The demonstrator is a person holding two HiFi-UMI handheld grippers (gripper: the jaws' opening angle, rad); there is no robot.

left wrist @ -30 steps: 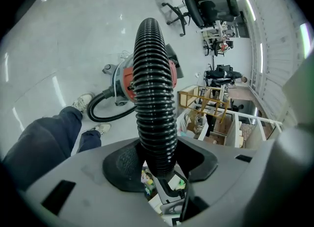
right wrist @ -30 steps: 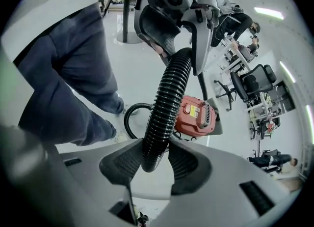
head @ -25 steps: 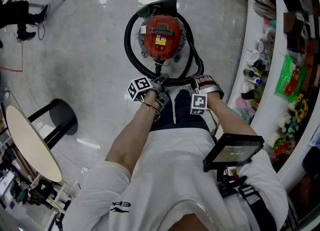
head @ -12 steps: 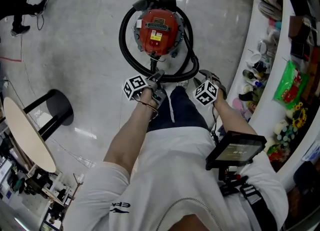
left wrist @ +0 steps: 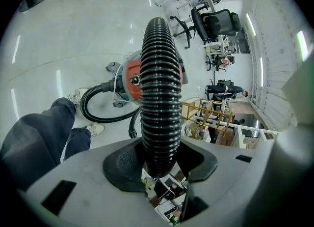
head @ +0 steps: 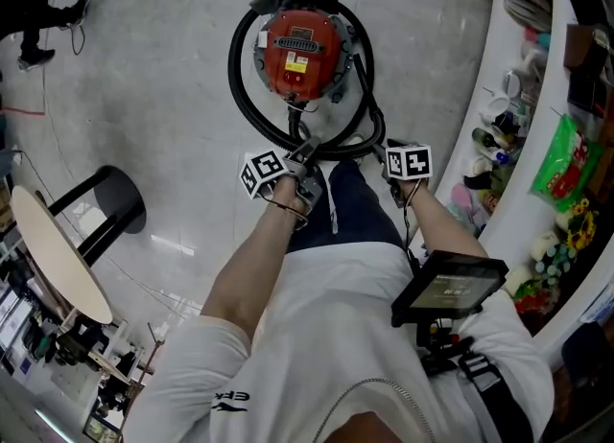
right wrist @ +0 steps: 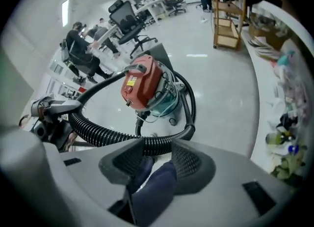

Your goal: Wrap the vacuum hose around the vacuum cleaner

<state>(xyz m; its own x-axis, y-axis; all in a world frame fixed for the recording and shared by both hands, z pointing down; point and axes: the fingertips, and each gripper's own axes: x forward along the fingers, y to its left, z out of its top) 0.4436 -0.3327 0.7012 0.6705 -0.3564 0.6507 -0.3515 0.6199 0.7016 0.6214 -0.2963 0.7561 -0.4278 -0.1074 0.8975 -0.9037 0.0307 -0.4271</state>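
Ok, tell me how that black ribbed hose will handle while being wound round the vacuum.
The hose probably bends easily: it curves around the vacuum cleaner. Its ribs should resist slipping in the left gripper. It likely springs back if released.

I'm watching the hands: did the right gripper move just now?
Yes. Against the red vacuum cleaner, the right gripper shifted rightwards and rolled.

**Bright, even light, fisheye edges**

Ceiling strips point(right wrist: 65, 12) light the room; the glossy floor point(head: 182, 58) returns white glare streaks, shadows faint. The 2 gripper views bend hard, with black corners. The right gripper point(right wrist: 153, 145) looks soft near the lens.
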